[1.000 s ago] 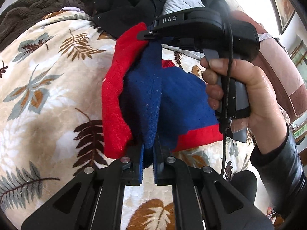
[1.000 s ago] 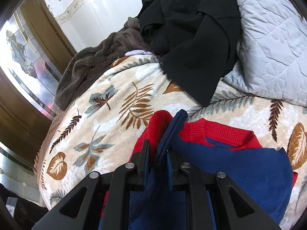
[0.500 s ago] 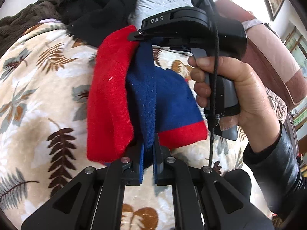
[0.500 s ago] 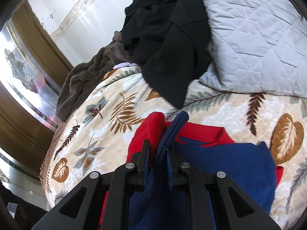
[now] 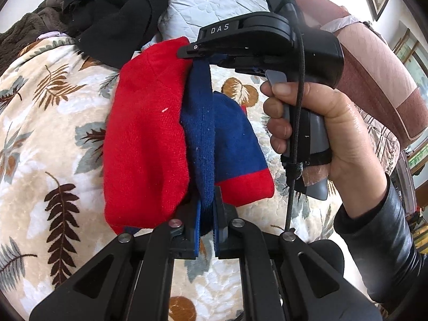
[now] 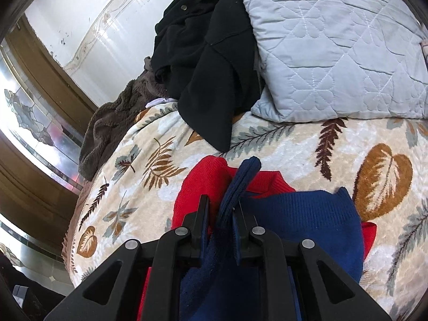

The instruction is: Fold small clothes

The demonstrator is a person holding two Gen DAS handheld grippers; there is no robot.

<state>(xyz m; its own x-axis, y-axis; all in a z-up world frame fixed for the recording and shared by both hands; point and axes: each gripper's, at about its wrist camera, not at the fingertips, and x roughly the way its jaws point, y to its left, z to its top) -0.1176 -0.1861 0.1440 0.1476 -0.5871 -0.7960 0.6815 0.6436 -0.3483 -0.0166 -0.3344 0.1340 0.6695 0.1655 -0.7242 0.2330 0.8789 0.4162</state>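
A leaf-patterned blanket (image 6: 307, 144) is covering the bed, with a black coat (image 6: 208, 53) and grey pillow (image 6: 334, 40) lying at its far edge. Both the left gripper (image 5: 206, 219) and right gripper (image 6: 220, 214) are pinching the blue fold of a red-and-blue sweater (image 5: 144, 133), hanging above the blanket; its lower part is hidden behind the jaws.

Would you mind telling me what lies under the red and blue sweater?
Under the red and blue sweater lies the leaf-print blanket, visible around its edges. Whatever sits directly beneath the garment is covered. Left gripper and right gripper both pinch its blue fold.
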